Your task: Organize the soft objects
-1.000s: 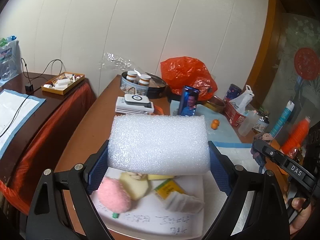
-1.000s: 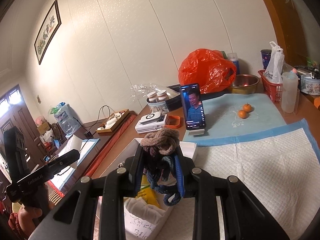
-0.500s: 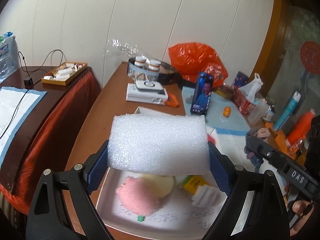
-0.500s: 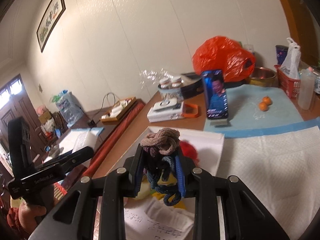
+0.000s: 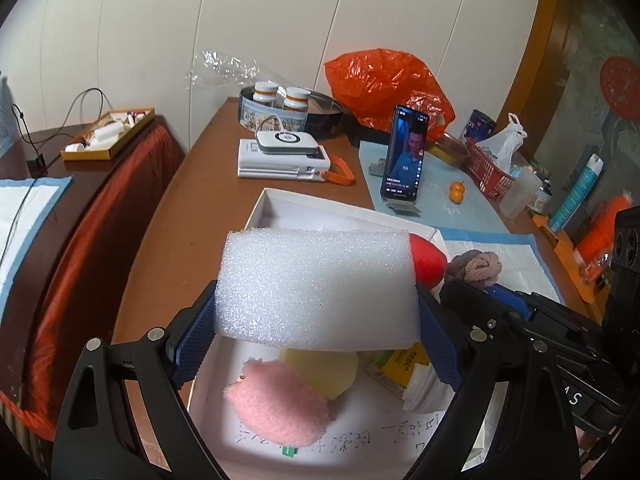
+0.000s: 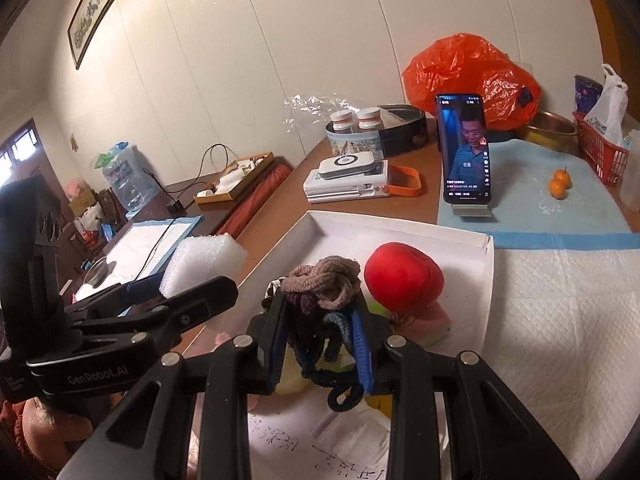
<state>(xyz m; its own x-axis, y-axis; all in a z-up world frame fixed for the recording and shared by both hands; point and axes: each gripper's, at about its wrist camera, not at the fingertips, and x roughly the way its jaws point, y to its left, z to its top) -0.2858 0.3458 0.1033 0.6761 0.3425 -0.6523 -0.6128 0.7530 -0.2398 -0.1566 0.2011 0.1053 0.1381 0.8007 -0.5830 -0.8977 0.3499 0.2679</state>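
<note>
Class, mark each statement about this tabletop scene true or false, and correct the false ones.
1. The left gripper holds a white foam block. True.
2. The right gripper has empty jaws. False: they clamp a bundle of knotted cords.
3. A red ball lies in the white box. True.
4. The phone lies flat, screen down. False: it stands upright, screen lit.
5. Two small oranges sit on the blue mat. True.

Your left gripper (image 5: 316, 320) clamps the white foam block (image 5: 316, 288) above the white box (image 5: 320, 210); pink plush (image 5: 276, 404) lies inside.
</note>
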